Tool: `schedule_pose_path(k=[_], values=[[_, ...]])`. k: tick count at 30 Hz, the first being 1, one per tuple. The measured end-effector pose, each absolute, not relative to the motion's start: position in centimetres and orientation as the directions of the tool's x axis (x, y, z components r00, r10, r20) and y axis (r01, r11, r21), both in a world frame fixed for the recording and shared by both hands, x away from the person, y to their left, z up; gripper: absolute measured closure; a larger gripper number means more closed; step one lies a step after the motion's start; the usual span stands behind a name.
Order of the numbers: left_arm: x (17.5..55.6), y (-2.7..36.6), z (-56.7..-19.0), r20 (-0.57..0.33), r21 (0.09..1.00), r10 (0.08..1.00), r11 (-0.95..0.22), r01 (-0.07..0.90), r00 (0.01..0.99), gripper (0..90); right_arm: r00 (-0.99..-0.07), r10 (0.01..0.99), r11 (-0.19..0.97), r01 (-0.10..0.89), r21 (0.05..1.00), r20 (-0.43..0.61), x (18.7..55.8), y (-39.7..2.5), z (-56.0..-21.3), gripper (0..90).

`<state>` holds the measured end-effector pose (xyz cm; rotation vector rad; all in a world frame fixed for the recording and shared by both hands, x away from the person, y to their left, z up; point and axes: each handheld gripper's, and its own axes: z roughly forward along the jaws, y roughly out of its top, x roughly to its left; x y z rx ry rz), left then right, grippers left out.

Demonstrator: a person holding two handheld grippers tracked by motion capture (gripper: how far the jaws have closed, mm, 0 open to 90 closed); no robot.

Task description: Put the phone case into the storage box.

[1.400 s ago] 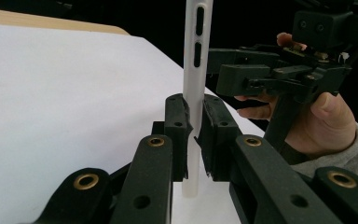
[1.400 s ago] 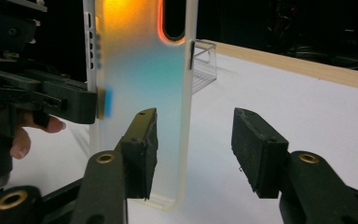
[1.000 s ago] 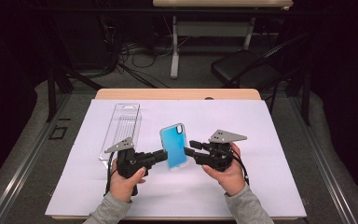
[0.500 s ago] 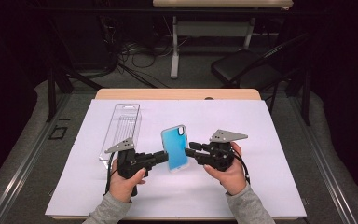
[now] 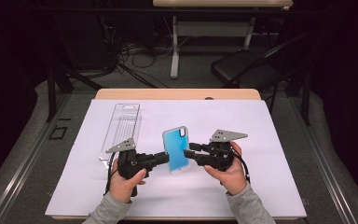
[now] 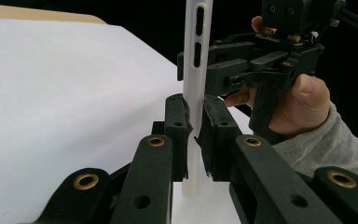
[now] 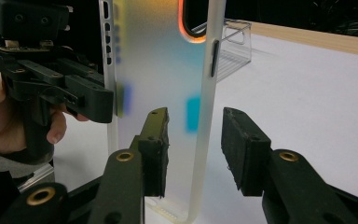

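Two grippers meet at the phone case, held upright above the white sheet. Left gripper clamps its edge (steadying it); right gripper stands spread around the opposite edge, presumably to take hold.

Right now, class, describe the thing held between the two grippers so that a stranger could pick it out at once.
Start at the white sheet covering the table. Near its front middle, the left gripper and right gripper meet at a phone case standing upright. Unlike the clear plastic box lying flat behind it, it is blue with frosted white edges.
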<state>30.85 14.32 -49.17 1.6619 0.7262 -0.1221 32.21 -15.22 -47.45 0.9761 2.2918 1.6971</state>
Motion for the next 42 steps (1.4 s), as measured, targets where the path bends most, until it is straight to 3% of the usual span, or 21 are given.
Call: schedule_pose_path(k=[12, 42], values=[[30.85, 14.28, -49.1, -0.455, 0.857, 0.376, -0.063, 0.512, 0.807, 81.9, -0.803, 0.525, 0.152, 0.413, 0.898, 0.281, 32.25, -15.44, -47.35, 60.4], [30.79, 14.19, -49.05, -0.45, 0.859, 0.357, -0.077, 0.506, 0.819, 81.9, -0.822, 0.496, 0.176, 0.412, 0.894, 0.281, 32.4, -15.67, -47.4, 71.7]])
